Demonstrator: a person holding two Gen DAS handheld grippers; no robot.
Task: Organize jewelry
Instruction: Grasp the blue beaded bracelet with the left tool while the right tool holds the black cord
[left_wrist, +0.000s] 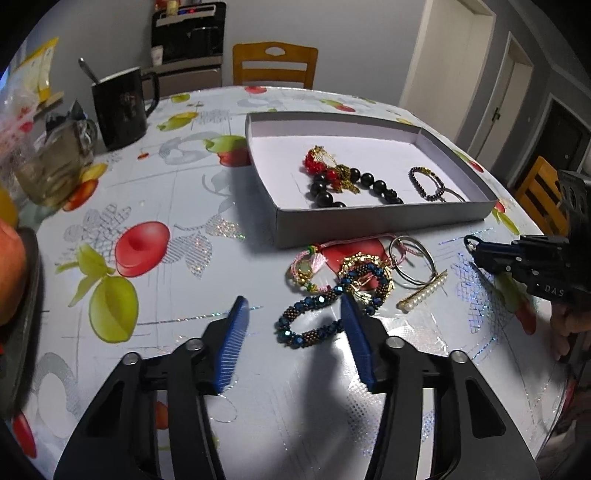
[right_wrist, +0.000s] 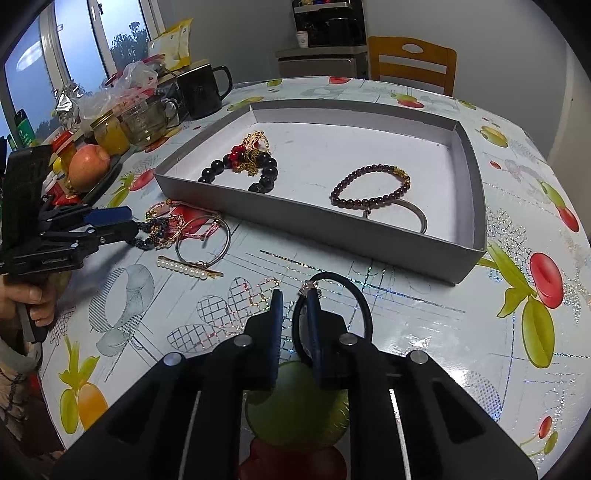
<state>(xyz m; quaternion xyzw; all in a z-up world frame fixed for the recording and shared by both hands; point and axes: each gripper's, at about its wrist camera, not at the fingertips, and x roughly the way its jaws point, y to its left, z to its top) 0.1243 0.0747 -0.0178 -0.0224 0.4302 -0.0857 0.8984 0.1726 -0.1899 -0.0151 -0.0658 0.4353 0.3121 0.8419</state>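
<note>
Left wrist view shows your left gripper spread wide, its blue pads around the near end of the blue beaded bracelet on the table, not clamped yet. Your right gripper has its fingers a little apart; the black hair tie loops around one finger, so I cannot tell if it is gripped. I judge the task about half done. The shallow grey cardboard tray holds four pieces. Near its front wall about five wait, among them one pearl hair clip and one silver bangle.
</note>
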